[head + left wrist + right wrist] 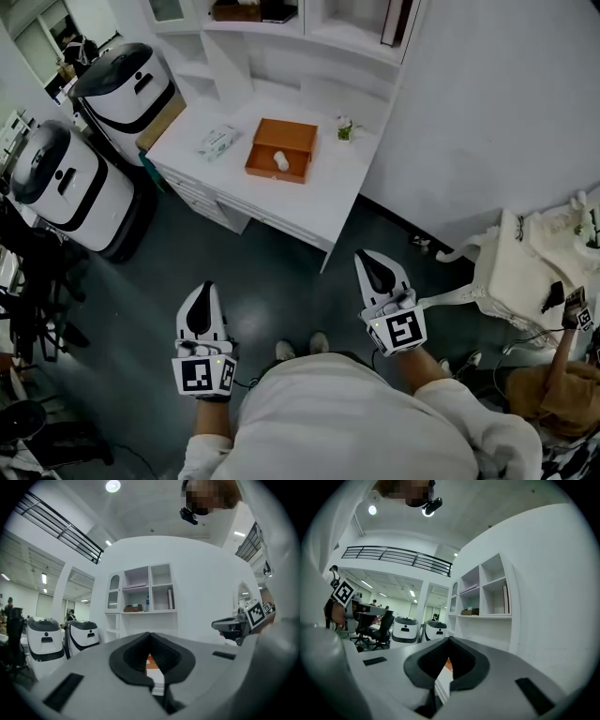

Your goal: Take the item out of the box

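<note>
An open orange box (281,148) lies on the white desk (319,202) ahead of me, with a small white item (280,161) inside it. My left gripper (200,300) and right gripper (375,268) hang low in front of my body, well short of the desk and over the dark floor. Both are shut and hold nothing. In the left gripper view the jaws (150,637) meet, and a sliver of the orange box (149,660) shows through the notch. The right gripper view shows its jaws (449,644) closed the same way, with the box (448,664) just visible beyond.
Two white and black machines (122,86) (58,183) stand left of the desk. A tissue pack (217,142) and a small plant (345,129) sit on the desk, under a shelf unit (309,28). A white ornate table (525,272) and another person (553,384) are at right.
</note>
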A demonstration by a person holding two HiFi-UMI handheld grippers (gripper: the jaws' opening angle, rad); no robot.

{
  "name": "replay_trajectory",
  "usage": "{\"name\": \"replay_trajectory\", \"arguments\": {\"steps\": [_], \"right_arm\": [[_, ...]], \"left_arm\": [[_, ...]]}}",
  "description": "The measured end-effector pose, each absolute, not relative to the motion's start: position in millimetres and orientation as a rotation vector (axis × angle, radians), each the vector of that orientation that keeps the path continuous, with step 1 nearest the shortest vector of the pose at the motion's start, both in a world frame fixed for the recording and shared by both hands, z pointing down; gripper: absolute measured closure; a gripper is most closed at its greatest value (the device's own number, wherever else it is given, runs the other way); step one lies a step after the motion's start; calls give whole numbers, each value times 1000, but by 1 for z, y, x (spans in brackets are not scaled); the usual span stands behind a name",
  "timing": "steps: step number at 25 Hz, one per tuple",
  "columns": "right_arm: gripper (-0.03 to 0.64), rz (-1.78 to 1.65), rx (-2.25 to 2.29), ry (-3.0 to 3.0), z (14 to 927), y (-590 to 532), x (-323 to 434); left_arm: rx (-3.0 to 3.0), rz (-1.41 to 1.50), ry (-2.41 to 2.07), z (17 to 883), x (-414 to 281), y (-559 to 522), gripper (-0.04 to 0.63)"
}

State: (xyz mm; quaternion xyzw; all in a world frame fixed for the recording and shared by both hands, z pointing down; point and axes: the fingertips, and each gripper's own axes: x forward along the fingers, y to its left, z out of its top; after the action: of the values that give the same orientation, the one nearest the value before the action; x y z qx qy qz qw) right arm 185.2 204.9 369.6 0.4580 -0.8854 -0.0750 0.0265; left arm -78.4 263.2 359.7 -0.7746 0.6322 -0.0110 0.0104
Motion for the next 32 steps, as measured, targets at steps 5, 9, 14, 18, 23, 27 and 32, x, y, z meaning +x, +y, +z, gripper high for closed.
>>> {"name": "replay_trajectory", "arguments": {"steps": [5,9,14,18,23,27,32], "right_arm": [[594,-229,1413,-2741,370,202,186],[501,-198,1385,-2806,368,202,185],[265,-225,1342,-2870,361,204,187],[264,-220,1324,-2883,364,200,193],[264,-196,1291,-2897,378,189,193],[264,-171,1268,-2889,390,177,180],[265,-168,1262,-2862,398,141,158]], "left_arm": [[-2412,-39,1991,362,-80,263,590],[-2410,-40,1997,364,-80,262,591],[-2403,-50,2007,367,-78,260,591],[-2385,-68,2027,368,-76,258,591],[-2354,-101,2068,378,-78,265,591],[-2353,-124,2113,392,-93,263,591],[-2370,-108,2130,407,-115,233,591]]}}
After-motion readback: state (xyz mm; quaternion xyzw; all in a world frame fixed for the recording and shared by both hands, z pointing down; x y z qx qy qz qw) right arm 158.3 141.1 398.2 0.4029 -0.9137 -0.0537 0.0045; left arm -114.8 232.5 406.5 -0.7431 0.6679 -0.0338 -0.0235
